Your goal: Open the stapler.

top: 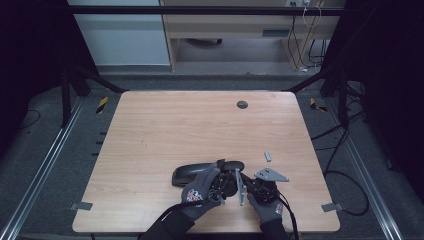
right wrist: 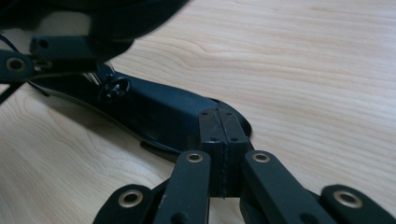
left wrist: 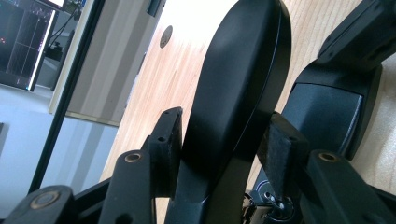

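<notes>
A black oblong shell [left wrist: 243, 70] stands on end between my left gripper's [left wrist: 223, 140] jaws, and both pads lie against its sides. Beside it is a second dark, flat part [left wrist: 327, 107]. In the high view the dark oblong object [top: 187, 174] lies near the table's front edge, with my left gripper [top: 223, 176] at its right end under a gloved hand. My right gripper [top: 252, 184] is close beside it. Its pads [right wrist: 212, 126] are pressed together with nothing between them, right at the end of a long black piece [right wrist: 159, 112] that has a screw in it.
The wooden table [top: 165, 125] has a round cable grommet [top: 242, 104] near its far edge. A small grey piece [top: 268, 156] lies to the right of the hands. Cables hang off the right side, and metal frame rails run along both sides.
</notes>
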Motion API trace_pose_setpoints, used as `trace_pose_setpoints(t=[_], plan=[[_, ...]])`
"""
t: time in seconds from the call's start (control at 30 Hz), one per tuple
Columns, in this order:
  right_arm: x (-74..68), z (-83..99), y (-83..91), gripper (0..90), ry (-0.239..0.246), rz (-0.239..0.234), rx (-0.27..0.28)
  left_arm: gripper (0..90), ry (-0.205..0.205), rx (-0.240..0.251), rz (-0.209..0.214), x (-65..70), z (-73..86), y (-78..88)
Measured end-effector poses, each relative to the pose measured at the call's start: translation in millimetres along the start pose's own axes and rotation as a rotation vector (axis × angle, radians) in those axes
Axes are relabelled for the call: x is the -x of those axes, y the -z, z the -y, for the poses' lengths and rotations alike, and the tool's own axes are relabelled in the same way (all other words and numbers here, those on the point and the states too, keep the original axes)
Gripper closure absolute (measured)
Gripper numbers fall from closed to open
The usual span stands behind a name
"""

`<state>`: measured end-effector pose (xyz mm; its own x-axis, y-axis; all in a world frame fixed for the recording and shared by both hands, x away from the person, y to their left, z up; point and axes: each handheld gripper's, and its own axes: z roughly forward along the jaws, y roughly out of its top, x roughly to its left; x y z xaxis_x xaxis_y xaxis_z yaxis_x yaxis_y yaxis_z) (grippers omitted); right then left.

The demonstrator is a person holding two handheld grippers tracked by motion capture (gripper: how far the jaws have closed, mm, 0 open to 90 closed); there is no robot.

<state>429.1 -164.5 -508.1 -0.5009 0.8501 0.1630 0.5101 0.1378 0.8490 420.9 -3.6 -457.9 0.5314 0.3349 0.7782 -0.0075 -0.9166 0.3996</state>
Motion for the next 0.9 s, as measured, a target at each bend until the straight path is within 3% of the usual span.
trace_pose_setpoints(t=[0.53,0.9], plan=[[-10.8,-5.5,-13.2,90.0,0.009,0.029,-0.020,53.3,0.001,0.013,-0.025,1.3,1.3,0.9],[-12.3,-4.3,-11.9,90.0,0.007,0.029,-0.018,55.2,0.041,0.043,-0.051,-6.7,4.2,7.6]])
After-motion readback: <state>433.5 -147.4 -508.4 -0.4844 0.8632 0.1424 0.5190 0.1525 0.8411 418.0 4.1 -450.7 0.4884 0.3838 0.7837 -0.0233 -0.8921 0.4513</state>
